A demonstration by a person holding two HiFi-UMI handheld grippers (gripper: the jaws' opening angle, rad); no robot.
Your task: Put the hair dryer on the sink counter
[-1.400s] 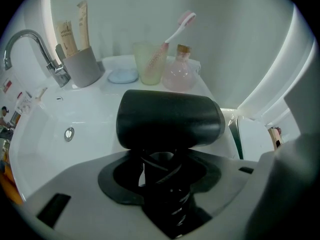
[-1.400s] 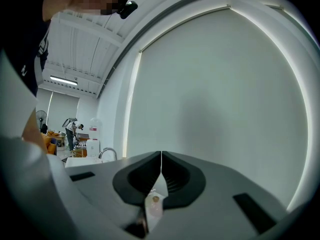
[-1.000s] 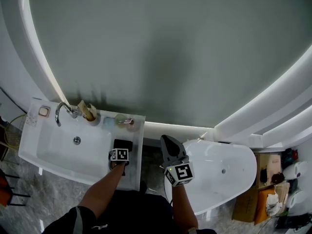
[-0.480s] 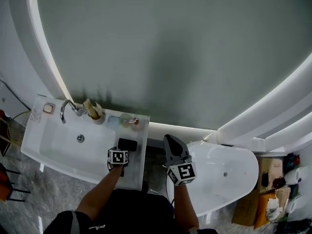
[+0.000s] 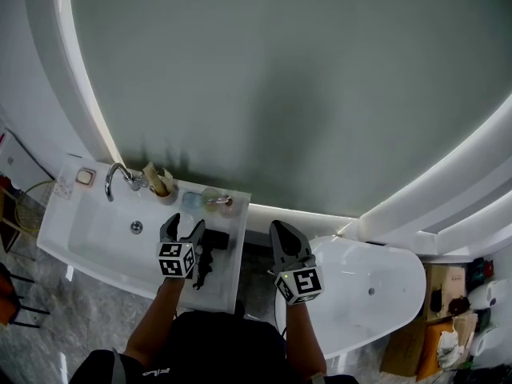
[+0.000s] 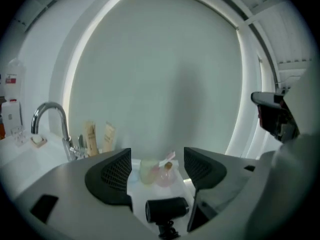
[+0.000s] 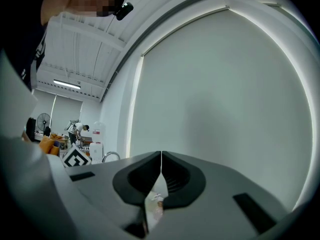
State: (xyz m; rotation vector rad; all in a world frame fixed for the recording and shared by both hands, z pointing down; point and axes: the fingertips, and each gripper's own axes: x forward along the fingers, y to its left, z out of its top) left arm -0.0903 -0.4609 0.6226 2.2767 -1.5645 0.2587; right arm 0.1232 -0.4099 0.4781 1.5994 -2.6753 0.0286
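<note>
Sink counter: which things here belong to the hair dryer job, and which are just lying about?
Job:
- hair dryer, lying on the sink counter
- left gripper above it, jaws just opened, nothing between them

Lying about:
- faucet
- tubes in a holder
- pale cup and pink bottle
- right gripper, shut, holding nothing

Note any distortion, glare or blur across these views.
Head view: wide-angle curving, bright light strip glaring behind the sink counter. Left gripper view: fisheye, black corners, hair dryer sharp. Right gripper view: fisheye, dark rim, mosaic patch top left.
</note>
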